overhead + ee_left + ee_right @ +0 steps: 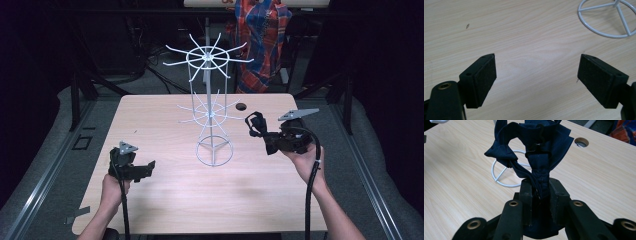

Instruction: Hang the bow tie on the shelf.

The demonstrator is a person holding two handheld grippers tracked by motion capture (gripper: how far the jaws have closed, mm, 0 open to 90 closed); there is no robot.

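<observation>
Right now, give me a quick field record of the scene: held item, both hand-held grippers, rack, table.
held item: dark navy fabric bow tie with a black clip, bunched
right hand-held gripper: shut on the bow tie, raised beside the rack
left hand-held gripper: open, nothing between its jaws, low over the table
rack: white wire two-tier hanger stand with a ring base, upright mid-table, nothing on its arms
surface: light wooden table, round cable hole near its far edge
background: red and blue plaid cloth behind the table

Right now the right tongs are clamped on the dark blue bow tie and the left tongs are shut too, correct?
Not quite. The right tongs do clamp the dark blue bow tie, but the left tongs stand open over the table, as the left gripper view shows.
</observation>
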